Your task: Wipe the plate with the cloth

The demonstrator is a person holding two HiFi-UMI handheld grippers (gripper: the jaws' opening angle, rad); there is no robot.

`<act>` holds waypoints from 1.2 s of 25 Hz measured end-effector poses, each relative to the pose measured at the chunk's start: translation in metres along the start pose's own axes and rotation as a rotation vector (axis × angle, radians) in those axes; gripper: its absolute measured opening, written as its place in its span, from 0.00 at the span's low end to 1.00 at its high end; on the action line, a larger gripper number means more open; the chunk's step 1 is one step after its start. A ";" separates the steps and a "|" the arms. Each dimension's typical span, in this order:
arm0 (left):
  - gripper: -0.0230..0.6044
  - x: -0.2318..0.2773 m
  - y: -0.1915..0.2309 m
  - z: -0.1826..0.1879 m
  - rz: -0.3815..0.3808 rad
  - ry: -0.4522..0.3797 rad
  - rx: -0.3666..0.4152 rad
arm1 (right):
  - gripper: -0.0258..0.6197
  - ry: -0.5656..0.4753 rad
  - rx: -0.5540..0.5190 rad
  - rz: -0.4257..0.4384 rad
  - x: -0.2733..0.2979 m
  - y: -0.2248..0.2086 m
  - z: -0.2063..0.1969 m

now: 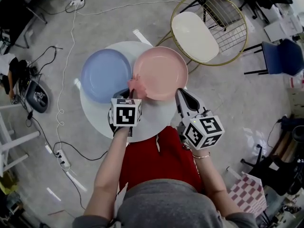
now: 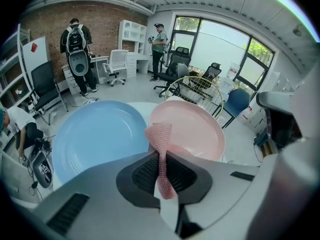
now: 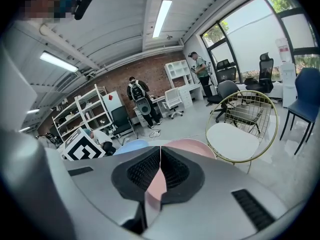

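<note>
The cloth (image 2: 161,144), a pink strip of open, net-like weave, is pinched between the ribbed black pads of the left gripper (image 2: 161,160), whose jaws are closed on its waist; its free end fans out past the tips, over the near left rim of the pink plate (image 1: 161,72). Whether it touches the rim cannot be told. That plate is round, smooth and matt with a shallow raised edge, and it lies flat on a small round white worktop (image 1: 152,122). Just beside it on the left lies a blue plate (image 1: 104,75) of the same shape, with faint concentric rings in its surface. The right gripper (image 3: 160,153) hangs near the pink plate's near right edge, its jaws pressed together at the tips with nothing between them. Beyond the worktop stands a chair (image 1: 194,34) with a gold wire hoop frame and a white oval seat, on a grey concrete floor (image 1: 228,99).
</note>
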State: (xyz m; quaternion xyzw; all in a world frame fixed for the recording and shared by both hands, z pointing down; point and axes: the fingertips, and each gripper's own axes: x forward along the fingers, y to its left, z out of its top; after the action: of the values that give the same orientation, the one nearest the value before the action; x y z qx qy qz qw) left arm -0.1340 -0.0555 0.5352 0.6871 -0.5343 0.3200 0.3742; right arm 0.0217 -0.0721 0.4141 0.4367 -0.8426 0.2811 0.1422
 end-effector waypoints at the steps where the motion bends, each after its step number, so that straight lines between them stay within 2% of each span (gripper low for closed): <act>1: 0.09 -0.003 0.002 0.004 0.002 -0.013 0.002 | 0.09 -0.004 -0.003 -0.002 0.000 0.001 0.002; 16: 0.09 -0.038 -0.007 0.048 -0.028 -0.227 0.000 | 0.09 -0.081 -0.017 -0.030 -0.015 -0.003 0.026; 30: 0.09 -0.080 -0.032 0.082 -0.004 -0.422 0.059 | 0.09 -0.141 -0.028 -0.031 -0.041 -0.014 0.035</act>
State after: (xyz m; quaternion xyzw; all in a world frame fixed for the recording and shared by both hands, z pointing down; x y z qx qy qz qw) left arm -0.1177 -0.0817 0.4204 0.7506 -0.5899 0.1837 0.2343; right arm 0.0565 -0.0723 0.3713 0.4664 -0.8475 0.2356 0.0932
